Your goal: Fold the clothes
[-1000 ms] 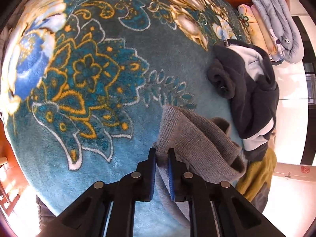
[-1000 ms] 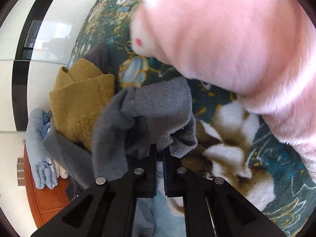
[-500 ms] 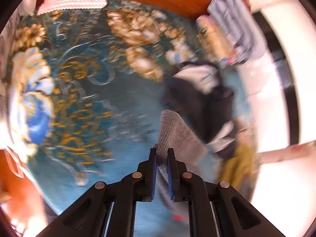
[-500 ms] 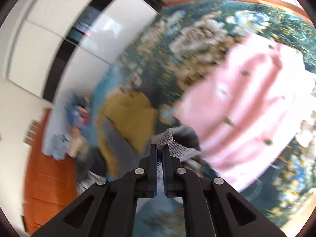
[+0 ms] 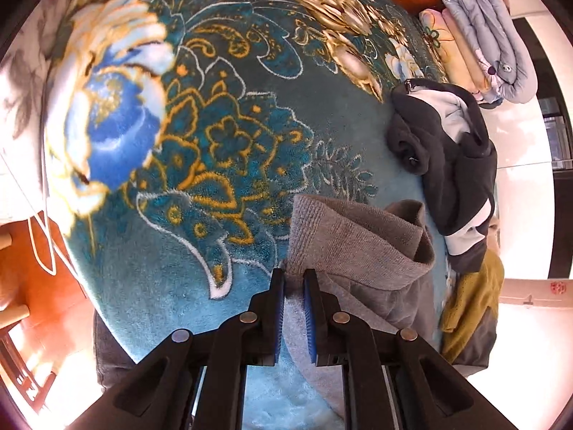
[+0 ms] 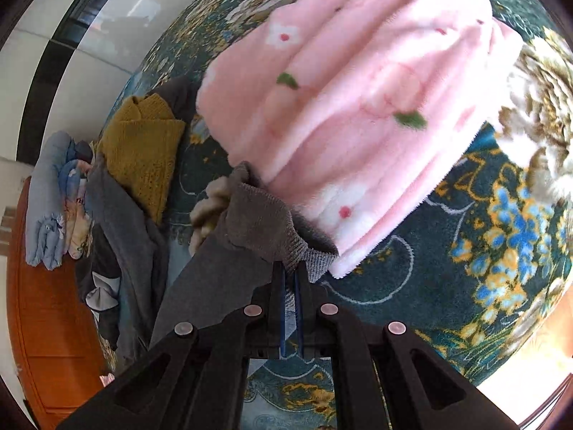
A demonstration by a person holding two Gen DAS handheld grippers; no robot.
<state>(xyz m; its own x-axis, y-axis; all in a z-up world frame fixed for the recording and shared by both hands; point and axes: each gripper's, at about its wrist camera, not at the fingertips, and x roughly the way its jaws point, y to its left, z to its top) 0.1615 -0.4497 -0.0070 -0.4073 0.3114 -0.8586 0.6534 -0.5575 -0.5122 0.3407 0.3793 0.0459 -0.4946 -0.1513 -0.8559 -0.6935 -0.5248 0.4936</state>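
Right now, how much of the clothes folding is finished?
Already done, it seems: a folded pink fleece lies on the blanket. In hand: both grippers, left and right, pinch edges of the grey knit garment. Left to do: folding this one, then the crumpled dark jacket and the mustard knit, which look unfolded.

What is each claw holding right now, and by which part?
Both are shut on the grey knit garment: the left claw pinches its ribbed edge, the right claw another ribbed edge.

Teal floral blanket (image 5: 222,165), pink fleece (image 6: 358,100), mustard knit (image 6: 147,147), dark jacket (image 5: 462,165)
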